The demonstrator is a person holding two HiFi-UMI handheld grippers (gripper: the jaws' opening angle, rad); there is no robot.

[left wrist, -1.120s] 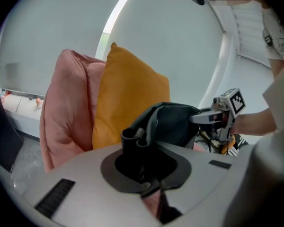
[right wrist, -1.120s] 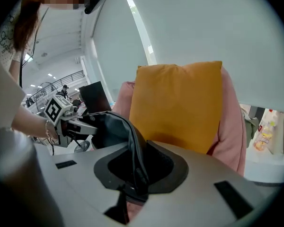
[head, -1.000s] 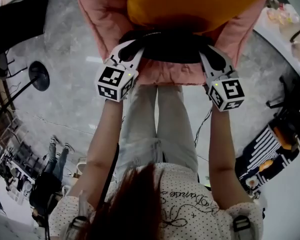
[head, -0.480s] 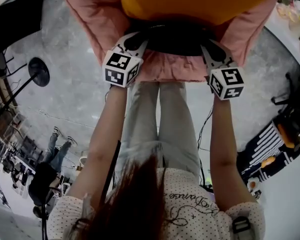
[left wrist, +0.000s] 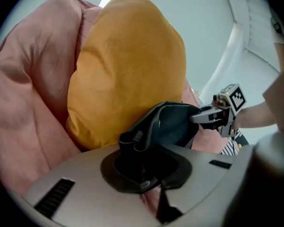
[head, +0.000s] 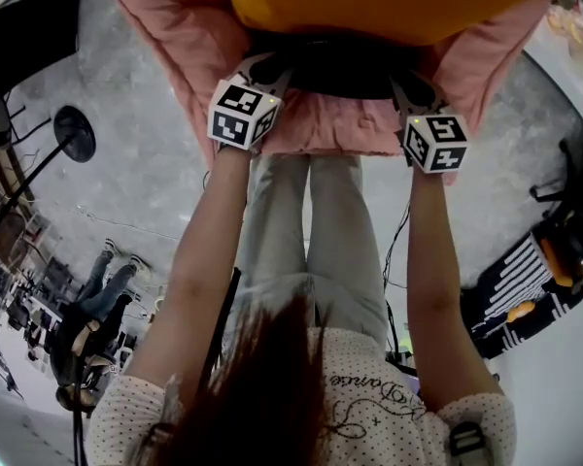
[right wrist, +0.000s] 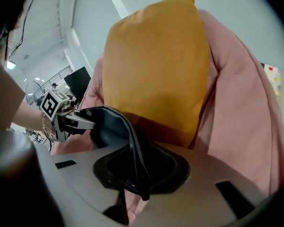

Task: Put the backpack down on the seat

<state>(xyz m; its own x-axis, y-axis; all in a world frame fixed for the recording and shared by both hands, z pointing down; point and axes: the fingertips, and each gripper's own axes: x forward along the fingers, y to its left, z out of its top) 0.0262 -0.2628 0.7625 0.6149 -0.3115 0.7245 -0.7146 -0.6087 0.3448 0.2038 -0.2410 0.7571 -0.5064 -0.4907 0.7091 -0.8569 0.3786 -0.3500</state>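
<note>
A black backpack (head: 342,64) hangs between my two grippers, low over the pink padded seat (head: 335,129) and against the front of an orange cushion (head: 389,3). My left gripper (head: 270,69) is shut on the backpack's left end, where dark fabric (left wrist: 163,122) bunches between the jaws. My right gripper (head: 414,91) is shut on its right end, and a black fold (right wrist: 113,126) runs through the jaws. Each gripper view shows the other gripper: the right gripper (left wrist: 204,117) and the left gripper (right wrist: 81,119), both clamped on the bag. The pink padding (right wrist: 236,103) rises behind the cushion (left wrist: 128,70).
The person's legs (head: 316,231) stand right at the seat's front edge. A black round-based stand (head: 75,132) and a dark chair (head: 29,32) are to the left on the grey floor. A striped object (head: 525,294) lies to the right. Another person (head: 83,333) stands at lower left.
Both grippers have moved forward with the backpack, further over the seat and closer to the orange cushion. Both grips are unchanged.
</note>
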